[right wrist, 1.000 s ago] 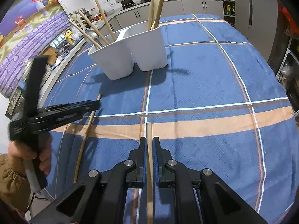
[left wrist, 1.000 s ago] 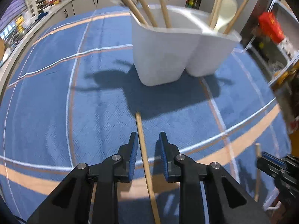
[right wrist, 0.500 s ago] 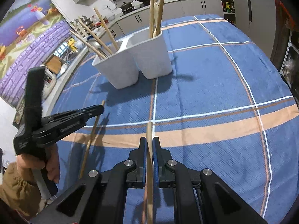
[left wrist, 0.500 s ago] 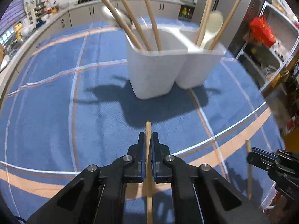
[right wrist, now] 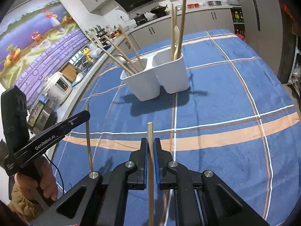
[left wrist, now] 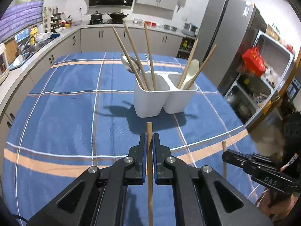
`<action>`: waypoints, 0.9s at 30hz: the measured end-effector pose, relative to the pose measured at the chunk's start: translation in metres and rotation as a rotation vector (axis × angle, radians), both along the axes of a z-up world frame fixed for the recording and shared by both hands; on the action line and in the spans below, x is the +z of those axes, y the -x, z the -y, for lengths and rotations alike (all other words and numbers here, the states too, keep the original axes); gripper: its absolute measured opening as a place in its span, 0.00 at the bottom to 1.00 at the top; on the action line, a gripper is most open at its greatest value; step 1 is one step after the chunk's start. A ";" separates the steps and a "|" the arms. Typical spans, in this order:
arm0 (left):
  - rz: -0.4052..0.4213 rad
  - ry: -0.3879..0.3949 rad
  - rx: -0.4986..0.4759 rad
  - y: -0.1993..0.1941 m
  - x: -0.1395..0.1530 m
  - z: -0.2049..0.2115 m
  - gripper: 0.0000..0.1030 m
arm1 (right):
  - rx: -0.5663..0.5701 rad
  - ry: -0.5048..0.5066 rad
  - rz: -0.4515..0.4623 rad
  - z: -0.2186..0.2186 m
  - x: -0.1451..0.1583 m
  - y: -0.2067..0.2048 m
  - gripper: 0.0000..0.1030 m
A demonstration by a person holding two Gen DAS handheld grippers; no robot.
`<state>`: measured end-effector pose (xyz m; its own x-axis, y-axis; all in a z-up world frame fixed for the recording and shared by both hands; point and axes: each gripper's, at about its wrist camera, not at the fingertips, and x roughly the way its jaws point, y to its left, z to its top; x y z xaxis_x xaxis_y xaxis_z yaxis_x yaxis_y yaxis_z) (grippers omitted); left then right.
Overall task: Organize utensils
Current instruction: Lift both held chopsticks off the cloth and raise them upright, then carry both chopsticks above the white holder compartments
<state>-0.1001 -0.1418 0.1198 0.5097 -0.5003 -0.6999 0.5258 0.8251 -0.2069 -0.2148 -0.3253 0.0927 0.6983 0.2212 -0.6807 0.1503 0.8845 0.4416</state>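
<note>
A white two-compartment holder (left wrist: 165, 98) (right wrist: 156, 79) stands on the blue plaid tablecloth (left wrist: 65, 103). Its left compartment holds several wooden chopsticks and a metal spoon (left wrist: 128, 64); its right one holds chopsticks and a cream spoon (left wrist: 191, 71). My left gripper (left wrist: 149, 143) is shut on a wooden chopstick (left wrist: 150, 169), lifted off the cloth short of the holder. My right gripper (right wrist: 150, 146) is shut on another wooden chopstick (right wrist: 150, 169), also raised. Each gripper shows in the other's view: the right (left wrist: 223, 154) at the right edge, the left (right wrist: 87, 114) at the left.
A kitchen counter (left wrist: 37, 41) with a sink and dishes runs along the left. A stove with pots (left wrist: 107, 17) is at the back. A fridge (left wrist: 225, 37) and a shelf rack (left wrist: 263, 79) stand to the right. A rice cooker (right wrist: 58, 88) sits beside the table.
My left gripper closed on the chopstick that lay on the cloth and lifted it. Both grippers rose with their chopsticks; the holder now looks farther and lower in both views.
</note>
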 end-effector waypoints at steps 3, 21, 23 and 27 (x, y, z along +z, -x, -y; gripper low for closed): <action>0.018 0.028 0.020 0.013 0.010 -0.011 0.05 | 0.002 0.006 0.018 -0.003 0.006 0.008 0.07; 0.161 0.118 0.046 0.083 0.069 -0.042 0.05 | 0.033 0.037 0.153 -0.017 0.049 0.053 0.06; 0.173 0.126 0.048 0.087 0.075 -0.044 0.05 | 0.035 0.043 0.171 -0.017 0.055 0.057 0.06; 0.197 0.137 0.043 0.092 0.083 -0.045 0.05 | 0.034 0.054 0.204 -0.019 0.066 0.063 0.06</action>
